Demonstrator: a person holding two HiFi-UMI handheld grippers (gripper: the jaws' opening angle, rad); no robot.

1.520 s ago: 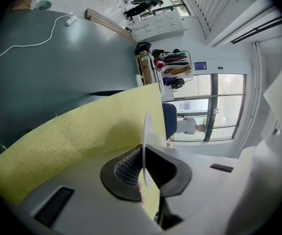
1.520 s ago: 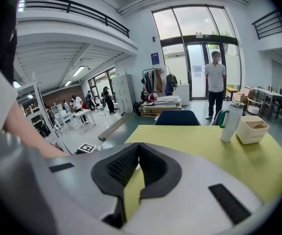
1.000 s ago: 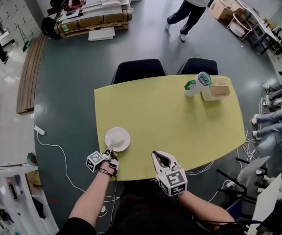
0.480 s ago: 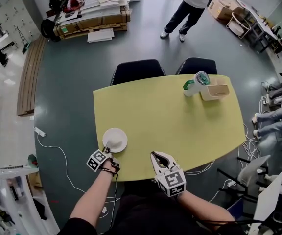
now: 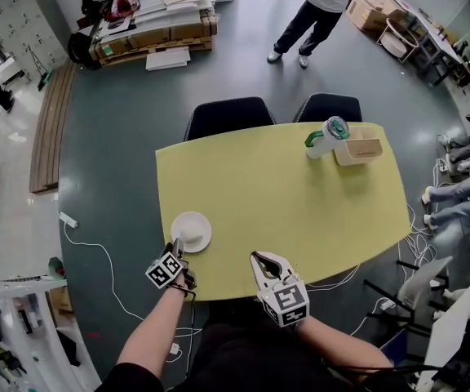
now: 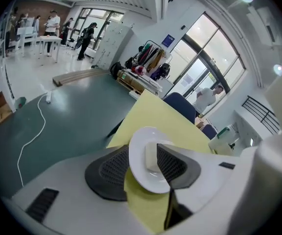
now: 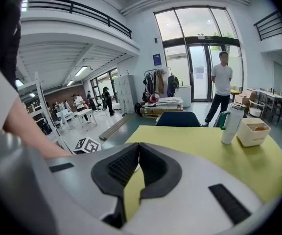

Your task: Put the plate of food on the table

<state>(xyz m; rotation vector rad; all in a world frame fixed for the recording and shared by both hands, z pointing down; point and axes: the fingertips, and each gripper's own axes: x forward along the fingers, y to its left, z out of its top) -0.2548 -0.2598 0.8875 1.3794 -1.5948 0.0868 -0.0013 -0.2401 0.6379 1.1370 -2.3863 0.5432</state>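
Yellow worktop (image 5: 300,194) fills mid frame in the head view, with the right gripper (image 5: 257,257) over its lower edge, fingers pressed together on nothing. Left gripper (image 5: 176,248) at lower left: fingers have just been opening, now spread wide, pinching nothing. White plate (image 5: 192,232) sits flat on the worktop's lower-left corner, seen through their gap, with a pale block of food (image 6: 152,156) on it.

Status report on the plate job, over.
Left hand-held gripper jaws just opened, plate between them, not gripped. Right hand-held gripper shut, empty. Plate down on table. Cup and box far side, clear of it.
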